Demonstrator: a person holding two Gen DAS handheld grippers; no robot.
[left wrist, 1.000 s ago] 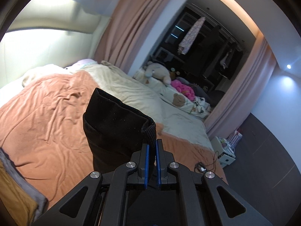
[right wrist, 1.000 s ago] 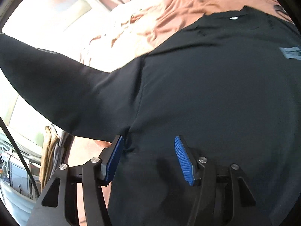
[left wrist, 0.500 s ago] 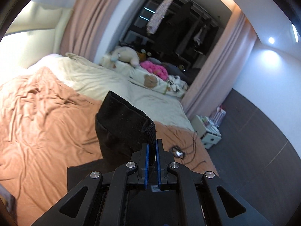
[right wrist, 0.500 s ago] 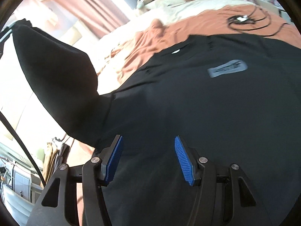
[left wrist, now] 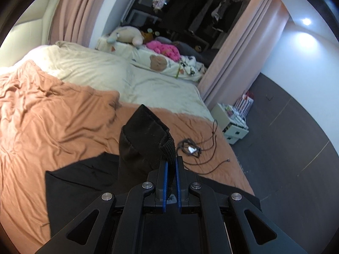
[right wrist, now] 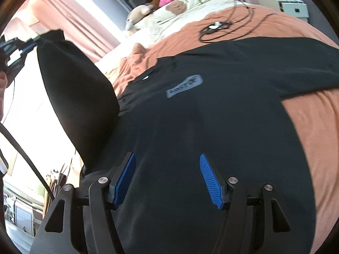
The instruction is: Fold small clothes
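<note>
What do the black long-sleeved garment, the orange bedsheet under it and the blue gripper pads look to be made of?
Black long-sleeved garment: soft matte knit, probably cotton jersey; the cuff shut in the left gripper is ribbed.
Orange bedsheet: thin woven or jersey cloth, matte, with many fine creases.
Blue pads on the open right gripper: ridged rubber or plastic, judging by the grooves; which one is unclear.

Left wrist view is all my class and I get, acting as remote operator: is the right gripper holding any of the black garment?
Observer: No. The right gripper is open, its fingers spread above the black garment.
Operator: How does the garment's body lie?
Observer: Spread on the orange blanket, a grey label facing up.
Operator: And the part I hold?
Observer: The sleeve rises from the body to the left gripper.
</note>
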